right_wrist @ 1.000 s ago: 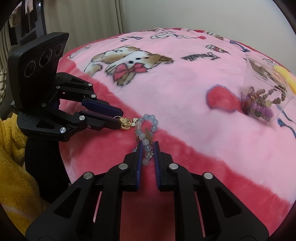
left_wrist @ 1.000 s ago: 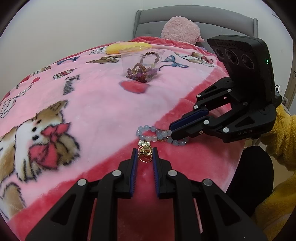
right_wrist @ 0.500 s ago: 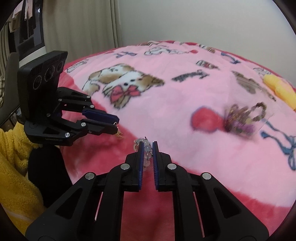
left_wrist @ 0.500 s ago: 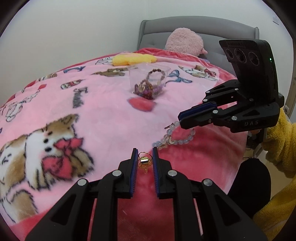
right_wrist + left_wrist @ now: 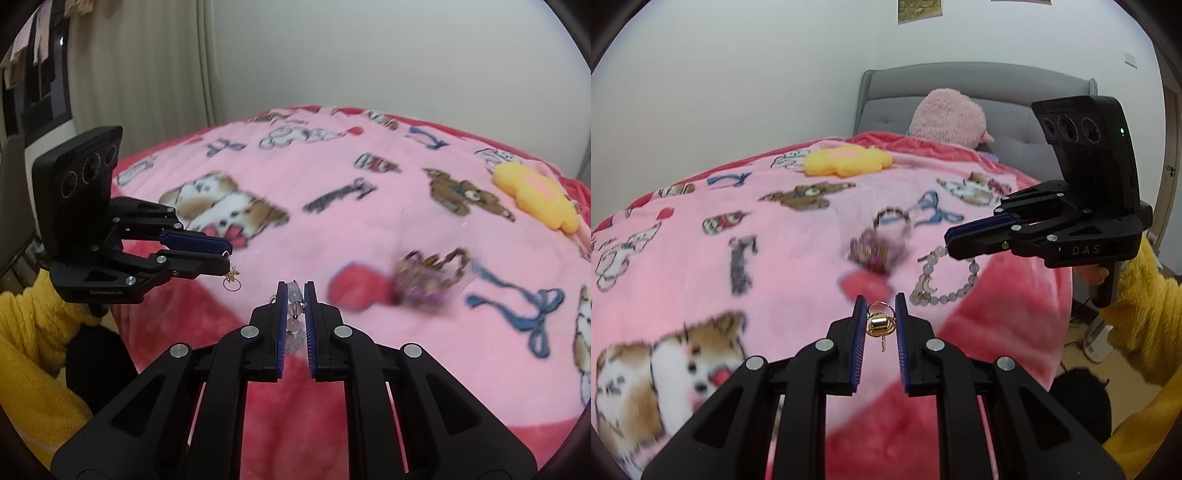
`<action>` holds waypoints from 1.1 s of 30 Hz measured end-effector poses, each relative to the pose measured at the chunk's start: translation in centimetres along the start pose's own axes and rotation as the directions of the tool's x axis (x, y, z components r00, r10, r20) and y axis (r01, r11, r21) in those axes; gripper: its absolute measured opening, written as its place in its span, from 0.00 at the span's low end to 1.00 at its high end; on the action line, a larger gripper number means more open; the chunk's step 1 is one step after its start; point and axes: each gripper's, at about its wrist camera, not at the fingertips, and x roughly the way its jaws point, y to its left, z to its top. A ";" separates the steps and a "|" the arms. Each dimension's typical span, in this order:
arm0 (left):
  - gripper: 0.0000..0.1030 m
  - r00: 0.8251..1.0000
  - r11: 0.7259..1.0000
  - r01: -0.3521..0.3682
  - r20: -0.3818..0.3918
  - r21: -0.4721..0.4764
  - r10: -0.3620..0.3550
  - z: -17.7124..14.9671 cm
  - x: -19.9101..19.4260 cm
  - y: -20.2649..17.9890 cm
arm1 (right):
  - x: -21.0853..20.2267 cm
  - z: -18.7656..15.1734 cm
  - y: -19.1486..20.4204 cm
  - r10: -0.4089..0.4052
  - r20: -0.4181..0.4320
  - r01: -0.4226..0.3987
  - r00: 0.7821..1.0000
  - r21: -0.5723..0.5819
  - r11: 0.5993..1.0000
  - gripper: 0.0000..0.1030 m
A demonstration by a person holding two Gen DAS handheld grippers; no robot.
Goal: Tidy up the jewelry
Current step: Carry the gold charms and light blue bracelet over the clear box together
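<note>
1. Bed (image 5: pixel 979 88) with grey padded headboard, covered by a pink blanket (image 5: pixel 775 266) printed with puppies, bears and bows; a red border runs along its near edge.
2. Pink plush toy (image 5: pixel 947 116) sits against the headboard. A yellow flower-shaped cushion (image 5: pixel 847 160) lies on the blanket just in front of it (also seen in the right wrist view (image 5: pixel 535 195)).
3. Right claw (image 5: pixel 947 243) is held above the blanket's red border; its fingers are clamped on a pale bead bracelet (image 5: pixel 945 280). The loop hangs free below the fingertips, clear of the blanket, with a small crescent charm on it. From the right wrist view the beads (image 5: pixel 294 310) sit pinched between the two blue pads.
4. Left claw (image 5: pixel 881 321) is closed on a small gold charm (image 5: pixel 879 325) with thin wire rings, held between the pads and lifted off the blanket. From the right wrist view (image 5: pixel 227 258) a ring dangles under the fingertips.
5. Clear cup of jewelry (image 5: pixel 881 243) stands on the blanket beyond both claws, beside a red heart print. It holds brown and purple bead strands (blurred in both views, so details cannot be told).
6. The two claws are near each other but apart; the bracelet and the charm do not touch.
</note>
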 end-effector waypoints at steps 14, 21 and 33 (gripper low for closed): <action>0.15 0.994 0.997 0.073 0.077 0.009 -0.073 9.5 4.7 0.5 | -2.1 4.7 -6.8 -0.159 0.060 0.152 0.985 0.102 0.983 0.09; 0.15 0.995 0.995 0.094 0.050 -0.046 -0.092 10.6 9.4 1.4 | 1.0 4.9 -9.3 -0.198 0.002 0.196 0.980 0.135 0.971 0.08; 0.15 0.993 0.987 0.107 -0.039 -0.116 -0.113 9.0 14.8 3.3 | 5.1 3.6 -11.0 -0.187 -0.072 0.196 0.980 0.151 0.969 0.09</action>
